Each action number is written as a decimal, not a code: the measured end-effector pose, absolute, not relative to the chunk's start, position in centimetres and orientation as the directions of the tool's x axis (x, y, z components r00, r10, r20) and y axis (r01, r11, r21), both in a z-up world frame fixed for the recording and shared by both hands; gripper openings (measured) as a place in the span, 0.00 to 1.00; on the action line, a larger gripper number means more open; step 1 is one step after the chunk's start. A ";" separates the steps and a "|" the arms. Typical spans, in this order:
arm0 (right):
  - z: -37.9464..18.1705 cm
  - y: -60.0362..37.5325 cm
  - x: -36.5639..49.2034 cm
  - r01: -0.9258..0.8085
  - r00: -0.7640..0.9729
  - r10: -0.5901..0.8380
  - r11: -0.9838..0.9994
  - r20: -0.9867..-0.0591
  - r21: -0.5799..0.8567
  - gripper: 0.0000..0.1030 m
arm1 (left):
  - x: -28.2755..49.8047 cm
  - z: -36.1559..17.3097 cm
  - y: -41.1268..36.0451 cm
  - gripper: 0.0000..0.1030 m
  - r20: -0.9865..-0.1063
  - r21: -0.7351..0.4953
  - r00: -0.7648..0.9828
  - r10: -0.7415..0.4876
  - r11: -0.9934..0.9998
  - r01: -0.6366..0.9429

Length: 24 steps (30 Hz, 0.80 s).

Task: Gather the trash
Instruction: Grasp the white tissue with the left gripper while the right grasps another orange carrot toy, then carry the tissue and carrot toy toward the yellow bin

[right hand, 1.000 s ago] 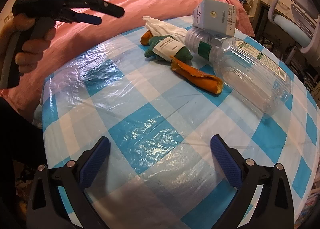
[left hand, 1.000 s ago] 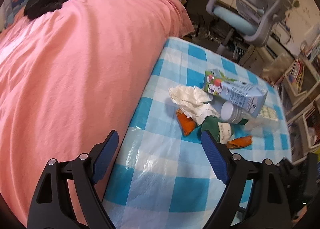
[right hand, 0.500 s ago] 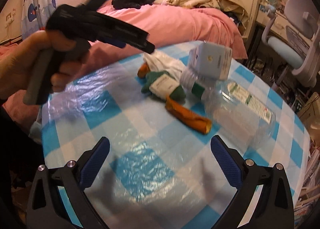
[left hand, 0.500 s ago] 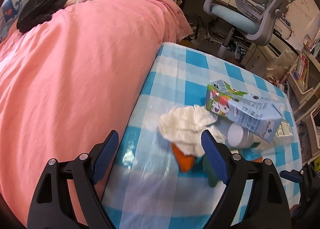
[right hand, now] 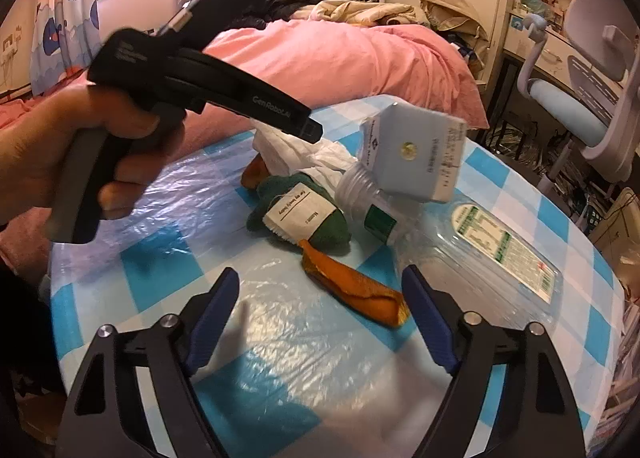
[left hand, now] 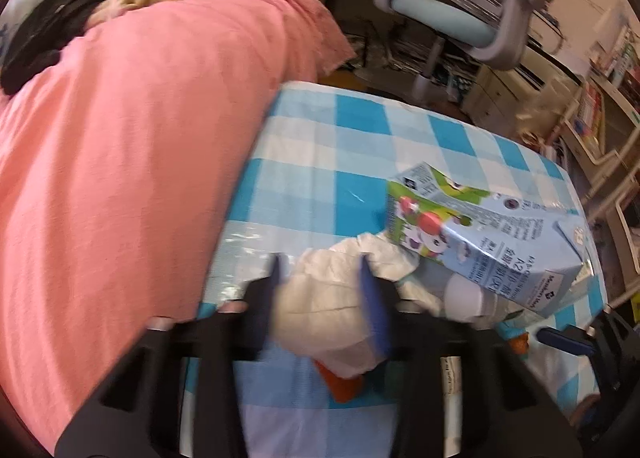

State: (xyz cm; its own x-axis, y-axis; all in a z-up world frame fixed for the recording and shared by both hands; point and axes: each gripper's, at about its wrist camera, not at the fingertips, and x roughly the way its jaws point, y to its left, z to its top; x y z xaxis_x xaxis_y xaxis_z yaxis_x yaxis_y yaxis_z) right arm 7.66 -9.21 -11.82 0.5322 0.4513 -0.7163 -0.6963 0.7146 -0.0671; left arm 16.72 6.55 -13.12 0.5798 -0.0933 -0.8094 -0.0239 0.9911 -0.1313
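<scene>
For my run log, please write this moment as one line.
left gripper: just closing on crumpled tissue | right gripper: open, narrowing, nothing between | milk carton, bottle: on table

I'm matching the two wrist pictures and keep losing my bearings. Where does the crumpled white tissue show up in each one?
Left wrist: crumpled white tissue at lower centre, pinched between the left gripper fingers.
Right wrist: upper centre, partly hidden behind that gripper's tip.
Shared landmark: the blue milk carton, just right of the tissue in both.

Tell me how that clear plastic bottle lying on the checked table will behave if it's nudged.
The clear bottle lies on its side and looks empty, so it is probably light and apt to roll. Its thin wall may dent under a claw. The milk carton resting on its neck would likely topple.
</scene>
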 end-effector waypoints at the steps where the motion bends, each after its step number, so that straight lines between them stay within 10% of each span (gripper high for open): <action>1: -12.0 -9.0 7.8 -0.698 0.527 0.446 0.713 -0.723 -0.068 0.74 | 16.7 -13.0 6.4 0.10 -0.810 -0.138 0.577 -0.108 0.990 -0.009; 9: -12.5 -8.8 9.2 -0.680 0.503 0.421 0.732 -0.755 -0.044 0.59 | 15.6 -8.9 7.2 0.04 -0.727 -0.236 0.658 -0.196 0.971 0.028; 17: -12.5 -9.5 8.8 -0.682 0.425 0.437 0.730 -0.793 0.037 0.20 | 13.2 -4.1 8.1 0.04 -0.627 -0.342 0.728 -0.279 0.937 0.064; 24: -11.1 -10.1 6.6 -0.700 0.385 0.491 0.707 -0.782 0.099 0.18 | 9.2 -2.2 7.9 0.04 -0.591 -0.363 0.745 -0.308 0.927 0.096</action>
